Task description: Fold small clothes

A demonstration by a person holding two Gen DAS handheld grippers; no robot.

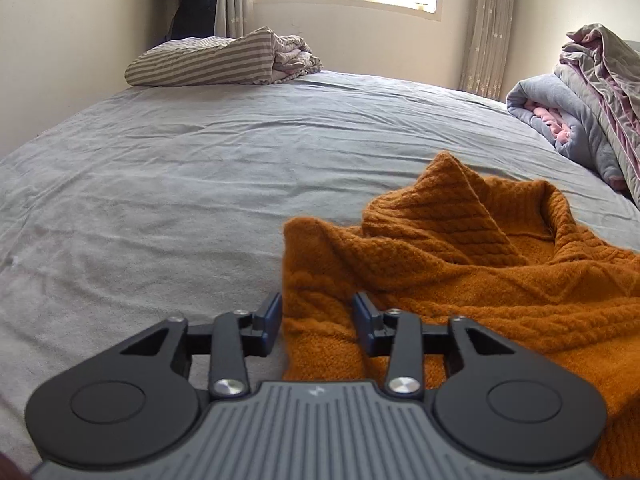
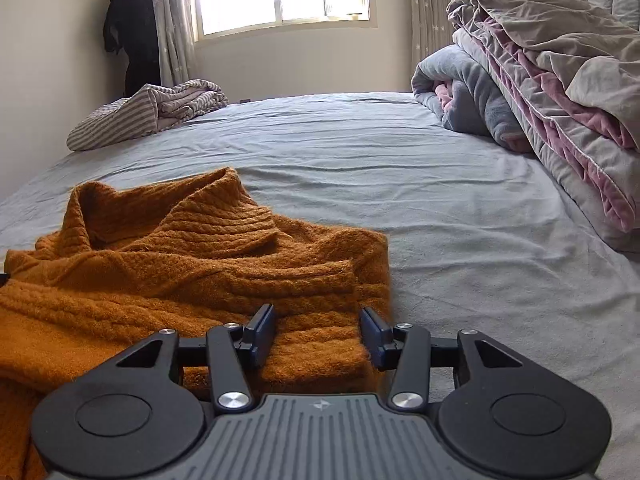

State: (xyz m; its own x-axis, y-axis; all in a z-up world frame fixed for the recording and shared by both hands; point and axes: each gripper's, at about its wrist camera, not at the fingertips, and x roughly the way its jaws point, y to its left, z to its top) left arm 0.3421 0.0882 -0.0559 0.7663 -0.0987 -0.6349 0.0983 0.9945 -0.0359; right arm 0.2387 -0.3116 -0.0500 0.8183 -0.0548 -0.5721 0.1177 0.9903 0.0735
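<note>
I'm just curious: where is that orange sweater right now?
The sweater lies crumpled on the near part of the bed, between the left gripper and the right gripper, whose open fingers sit at its two edges.

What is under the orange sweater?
The orange sweater lies bunched on the grey bedsheet. Anything between its folds or beneath it is covered.

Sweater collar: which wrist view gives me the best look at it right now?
The right wrist view. There the ribbed collar of the orange sweater sits near centre, its folded-over band and opening both visible. The left wrist view shows the collar off to the right, seen from the other side.
</note>
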